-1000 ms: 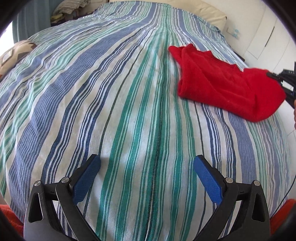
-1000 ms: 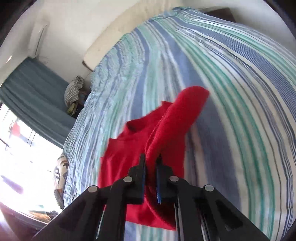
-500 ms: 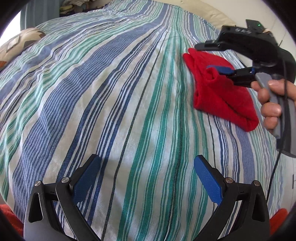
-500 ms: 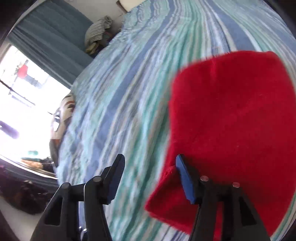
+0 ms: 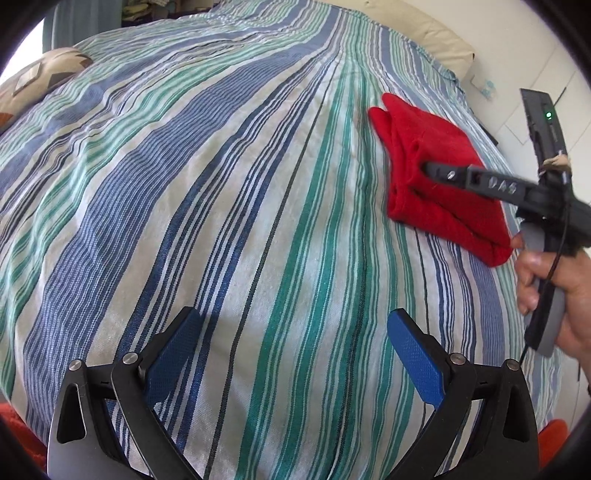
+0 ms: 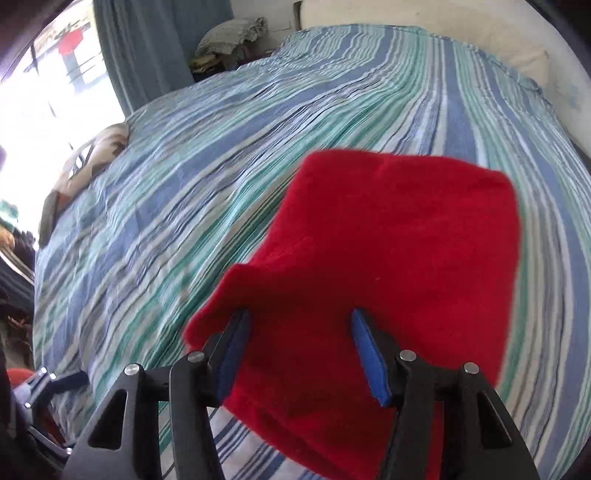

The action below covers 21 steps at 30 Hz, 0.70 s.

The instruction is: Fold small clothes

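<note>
A red garment (image 5: 436, 173) lies folded on the striped bedspread (image 5: 229, 192) at the right. In the right wrist view it (image 6: 399, 236) fills the middle. My right gripper (image 6: 299, 332) is open, its blue pads on either side of the garment's near part, pressing down on top of it. From the left wrist view one of its fingers (image 5: 443, 171) rests on the cloth. My left gripper (image 5: 291, 332) is open and empty, hovering over bare bedspread to the left of and nearer than the garment.
A patterned cushion (image 5: 40, 77) lies at the far left of the bed. A cream pillow (image 5: 417, 33) sits at the head. A pile of clothes (image 6: 229, 37) and a blue curtain (image 6: 147, 44) stand beyond the bed's far side.
My right gripper, shut on the red garment a second ago, laid it over into a fold, opened, and now presses on top. My left gripper stayed open and shifted little.
</note>
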{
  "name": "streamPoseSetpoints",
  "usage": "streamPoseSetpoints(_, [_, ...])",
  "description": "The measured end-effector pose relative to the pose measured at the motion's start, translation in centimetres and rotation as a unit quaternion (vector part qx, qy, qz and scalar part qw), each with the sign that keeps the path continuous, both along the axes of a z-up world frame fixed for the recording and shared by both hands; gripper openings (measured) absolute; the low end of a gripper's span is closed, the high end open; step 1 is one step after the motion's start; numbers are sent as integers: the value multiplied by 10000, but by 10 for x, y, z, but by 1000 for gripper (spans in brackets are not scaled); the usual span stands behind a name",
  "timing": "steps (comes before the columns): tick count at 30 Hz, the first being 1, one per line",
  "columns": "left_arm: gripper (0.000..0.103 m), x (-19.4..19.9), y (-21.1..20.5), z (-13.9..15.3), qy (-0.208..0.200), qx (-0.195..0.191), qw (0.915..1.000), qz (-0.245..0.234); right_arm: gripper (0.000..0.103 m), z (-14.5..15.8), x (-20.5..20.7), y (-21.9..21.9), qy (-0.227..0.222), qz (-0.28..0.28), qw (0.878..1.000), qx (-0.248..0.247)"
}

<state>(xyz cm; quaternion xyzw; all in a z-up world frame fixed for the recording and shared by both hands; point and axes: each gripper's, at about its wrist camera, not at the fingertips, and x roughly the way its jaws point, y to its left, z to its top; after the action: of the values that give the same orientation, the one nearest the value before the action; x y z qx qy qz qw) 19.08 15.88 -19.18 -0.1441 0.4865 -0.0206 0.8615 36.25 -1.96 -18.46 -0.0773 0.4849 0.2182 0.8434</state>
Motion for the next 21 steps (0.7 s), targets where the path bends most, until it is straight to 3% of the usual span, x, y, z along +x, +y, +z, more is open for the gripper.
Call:
streamPoseSetpoints(3, [101, -1, 0, -1, 12, 51, 10000, -4, 58, -10, -31, 34, -421, 689, 9934, -819])
streamPoseSetpoints(6, [101, -1, -1, -1, 23, 74, 10000, -11, 58, -1, -42, 39, -464, 1097, 9875, -1030])
streamPoseSetpoints(14, [101, 0, -3, -2, 23, 118, 9999, -16, 57, 58, -36, 22, -987, 623, 9927, -300])
streamPoseSetpoints(16, [101, 0, -3, -2, 8, 166, 9999, -30, 57, 52, -28, 30, -899, 514, 9944, -197])
streamPoseSetpoints(18, [101, -1, -5, -3, -10, 254, 9997, -59, 57, 30, -22, 42, -518, 552, 9971, -119])
streamPoseSetpoints(20, [101, -1, -8, -4, -19, 368, 9993, -99, 58, 0, -22, 54, -23, 655, 9974, -289])
streamPoseSetpoints(21, [101, -2, -10, -5, -20, 428, 9990, -123, 59, -8, -29, 58, -65, 701, 9966, -428])
